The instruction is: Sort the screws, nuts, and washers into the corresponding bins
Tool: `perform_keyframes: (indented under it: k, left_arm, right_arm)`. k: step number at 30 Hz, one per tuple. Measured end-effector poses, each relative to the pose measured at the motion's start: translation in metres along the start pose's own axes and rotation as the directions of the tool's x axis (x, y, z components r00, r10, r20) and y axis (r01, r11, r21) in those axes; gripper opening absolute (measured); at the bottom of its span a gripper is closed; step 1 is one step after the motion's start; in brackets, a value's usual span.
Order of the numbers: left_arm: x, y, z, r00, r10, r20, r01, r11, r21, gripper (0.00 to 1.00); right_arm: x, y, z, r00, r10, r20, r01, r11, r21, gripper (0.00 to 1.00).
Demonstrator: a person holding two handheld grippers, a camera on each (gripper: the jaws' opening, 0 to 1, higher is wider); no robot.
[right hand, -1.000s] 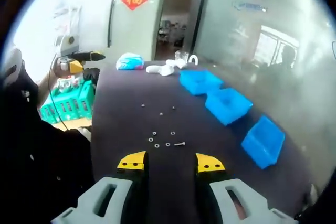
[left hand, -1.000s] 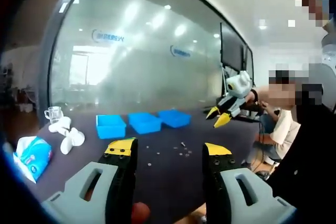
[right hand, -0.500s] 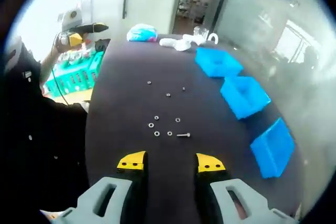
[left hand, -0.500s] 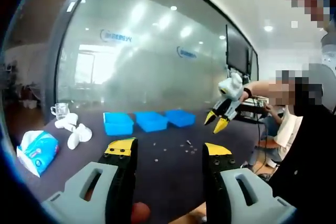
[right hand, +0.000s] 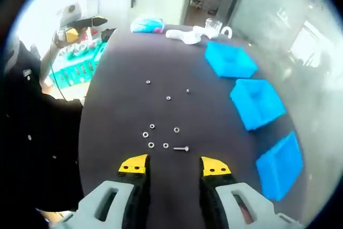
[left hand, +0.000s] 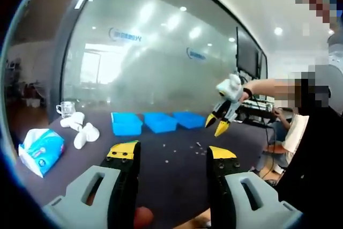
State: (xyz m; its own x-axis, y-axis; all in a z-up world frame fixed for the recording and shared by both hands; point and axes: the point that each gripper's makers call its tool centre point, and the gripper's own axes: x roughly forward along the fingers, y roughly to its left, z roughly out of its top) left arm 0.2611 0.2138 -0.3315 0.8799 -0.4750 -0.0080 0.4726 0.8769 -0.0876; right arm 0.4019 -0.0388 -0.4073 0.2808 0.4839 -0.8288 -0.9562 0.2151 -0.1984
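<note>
On the desk (right hand: pixel 123 63): loose hardware, one screw (right hand: pixel 181 148) at 12 o'clock off the right claw (right hand: pixel 174 165). Three bins (right hand: pixel 257 103) at 2 o'clock. Both claws, left claw (left hand: pixel 170 153) included, gape open, empty.

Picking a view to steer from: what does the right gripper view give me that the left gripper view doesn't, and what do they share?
The right gripper view looks down on the hardware: a screw lies beside small rings, and a green crate sits off the table edge. The left gripper view gives a low side look, with the right gripper above the table and wall screens behind. Both show three blue bins, the tissue pack, white items, a glass mug.
</note>
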Motion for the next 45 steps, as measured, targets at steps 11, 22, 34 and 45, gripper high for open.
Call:
perform_keyframes:
  k: [11,22,34,45]
  left_arm:
    - [0.0,0.007,-0.006,1.0,0.013,-0.01,-0.013,1.0,-0.013,0.48]
    - [0.0,0.012,-0.016,0.999,0.023,-0.032,-0.024,0.999,-0.026,0.48]
    - [-0.001,0.015,-0.024,0.999,0.028,-0.046,-0.03,0.999,-0.04,0.48]
    - [-0.001,0.014,-0.028,0.998,0.028,-0.052,-0.031,0.998,-0.051,0.48]
  right_arm:
    - [0.019,-0.001,0.003,0.999,0.023,-0.037,-0.023,1.0,-0.014,0.32]
    - [0.04,-0.001,-0.005,0.996,0.05,-0.078,-0.053,0.998,-0.029,0.32]
    - [0.059,-0.007,-0.012,0.993,0.061,-0.105,-0.063,0.998,-0.016,0.3]
    - [0.062,-0.006,-0.015,0.989,0.09,-0.114,-0.091,0.996,-0.007,0.27]
